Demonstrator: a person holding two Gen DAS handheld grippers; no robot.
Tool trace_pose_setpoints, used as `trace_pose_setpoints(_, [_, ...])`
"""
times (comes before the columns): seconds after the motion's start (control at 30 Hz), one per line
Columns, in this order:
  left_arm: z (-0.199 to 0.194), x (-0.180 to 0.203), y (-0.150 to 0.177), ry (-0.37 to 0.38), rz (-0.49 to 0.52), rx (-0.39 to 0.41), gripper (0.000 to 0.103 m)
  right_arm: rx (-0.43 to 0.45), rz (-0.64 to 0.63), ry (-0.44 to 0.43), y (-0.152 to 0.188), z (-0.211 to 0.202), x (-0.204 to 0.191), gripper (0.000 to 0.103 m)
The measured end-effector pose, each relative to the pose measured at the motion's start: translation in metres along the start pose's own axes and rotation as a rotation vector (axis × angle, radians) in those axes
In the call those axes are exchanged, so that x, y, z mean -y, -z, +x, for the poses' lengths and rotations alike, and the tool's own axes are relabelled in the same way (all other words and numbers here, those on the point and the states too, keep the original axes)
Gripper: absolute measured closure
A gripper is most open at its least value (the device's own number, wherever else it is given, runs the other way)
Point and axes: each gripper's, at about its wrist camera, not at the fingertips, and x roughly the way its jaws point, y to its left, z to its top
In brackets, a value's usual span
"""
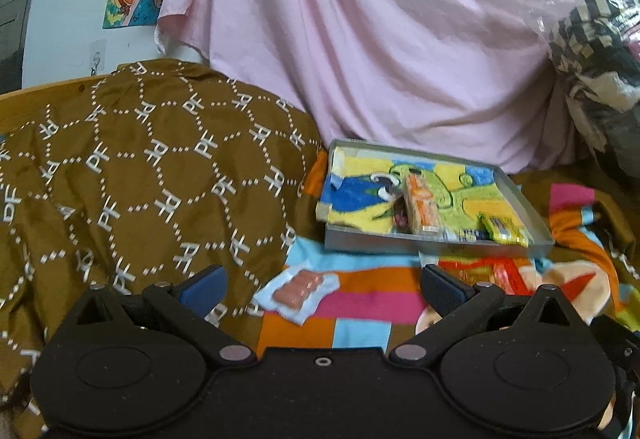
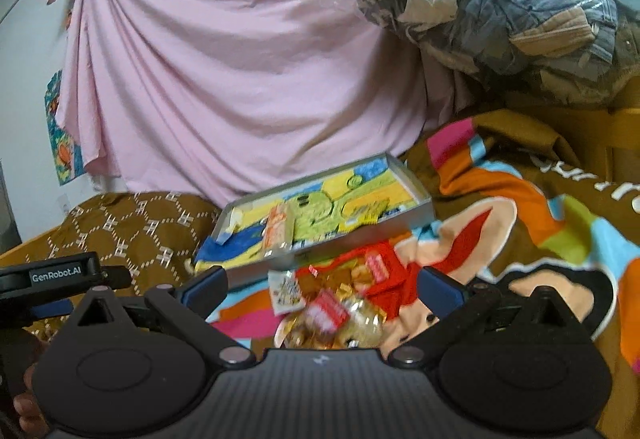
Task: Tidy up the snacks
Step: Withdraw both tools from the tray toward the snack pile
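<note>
A shallow grey tray (image 1: 436, 244) with a colourful picture bottom lies on the bedspread; it also shows in the right wrist view (image 2: 344, 239). In it lie an orange snack pack (image 1: 421, 210) and a yellow packet (image 1: 505, 229). A sausage pack (image 1: 298, 290) in a pale blue wrapper lies on the blanket between the fingers of my open, empty left gripper (image 1: 322, 285). My right gripper (image 2: 322, 285) is open and empty above a pile of snacks (image 2: 340, 303): red packets, gold-wrapped sweets, a white packet.
A brown patterned cover (image 1: 140, 175) lies to the left. A pink sheet (image 1: 380, 39) hangs behind the tray. A clear plastic bag of clothes (image 2: 520, 7) sits at the back right. The left gripper's body (image 2: 48, 277) shows at the right view's left edge.
</note>
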Motion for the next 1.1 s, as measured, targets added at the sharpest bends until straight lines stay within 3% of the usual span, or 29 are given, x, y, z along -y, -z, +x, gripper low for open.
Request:
trace_pose_setpoints(0.53, [-0.013,-0.016,0.047,-0.064,0.031,-0.149,0.001,-0.269,-0.027,0.049,0.029,0.002,-0.013,0.0])
trace_pose_setpoints(0.83, [-0.013,-0.012,0.041,-0.129,0.022,-0.241,0.001,-0.416,0.052,0.059,0.03,0.018,-0.003,0.0])
trace_pose_setpoints(1.1, [0.02,0.007,0.035,-0.099,0.114,-0.294,0.001,-0.493,0.105,0.075,0.034,0.032,0.006,0.0])
